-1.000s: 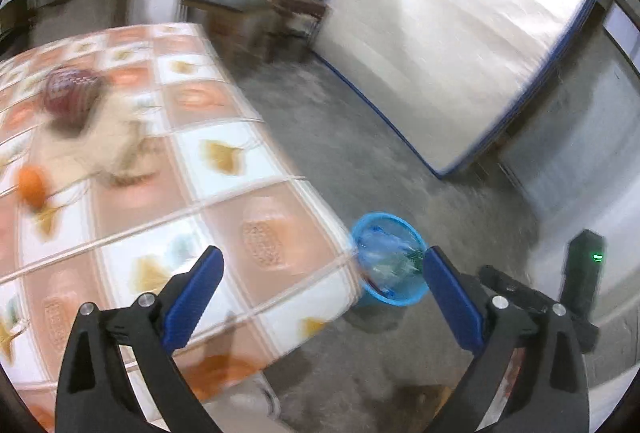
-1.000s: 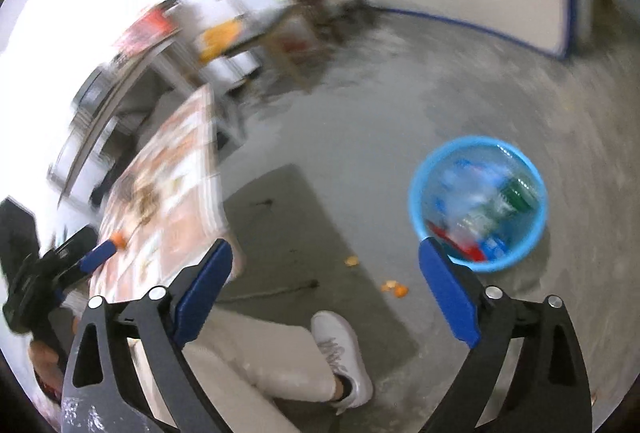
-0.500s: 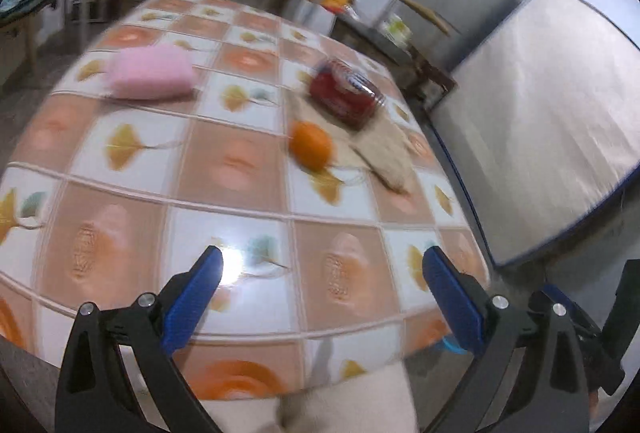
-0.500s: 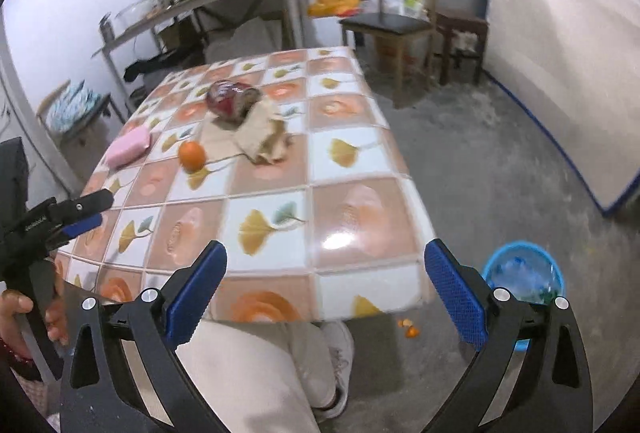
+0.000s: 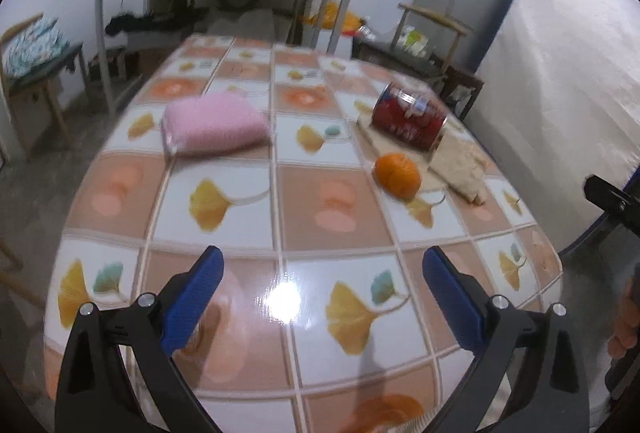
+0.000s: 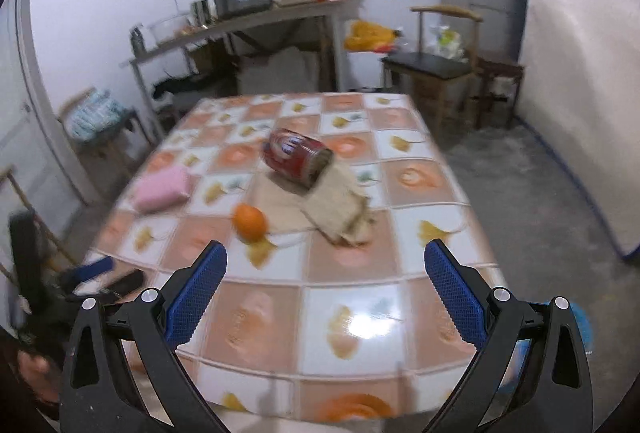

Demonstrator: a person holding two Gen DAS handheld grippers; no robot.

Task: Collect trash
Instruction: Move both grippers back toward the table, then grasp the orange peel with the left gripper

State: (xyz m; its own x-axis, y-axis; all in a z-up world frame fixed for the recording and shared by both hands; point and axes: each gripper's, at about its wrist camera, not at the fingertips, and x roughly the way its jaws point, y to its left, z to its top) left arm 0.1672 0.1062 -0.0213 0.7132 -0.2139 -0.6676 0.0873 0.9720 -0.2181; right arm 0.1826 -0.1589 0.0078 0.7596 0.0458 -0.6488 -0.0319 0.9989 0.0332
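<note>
A: Trash sits mid-frame: red can (image 6: 297, 157) lying on crumpled brown paper (image 6: 340, 207), orange (image 6: 249, 217) just beside, on the surface (image 6: 360, 317).

B: Both empty, left hand-held gripper (image 5: 322, 303) and right hand-held gripper (image 6: 325, 295) are spread wide, likely poised for picking.

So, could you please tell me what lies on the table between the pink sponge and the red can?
Nothing: in the left wrist view, only bare patterned tablecloth separates the pink sponge from the red can. The orange sits nearer the camera, beside the can.
</note>
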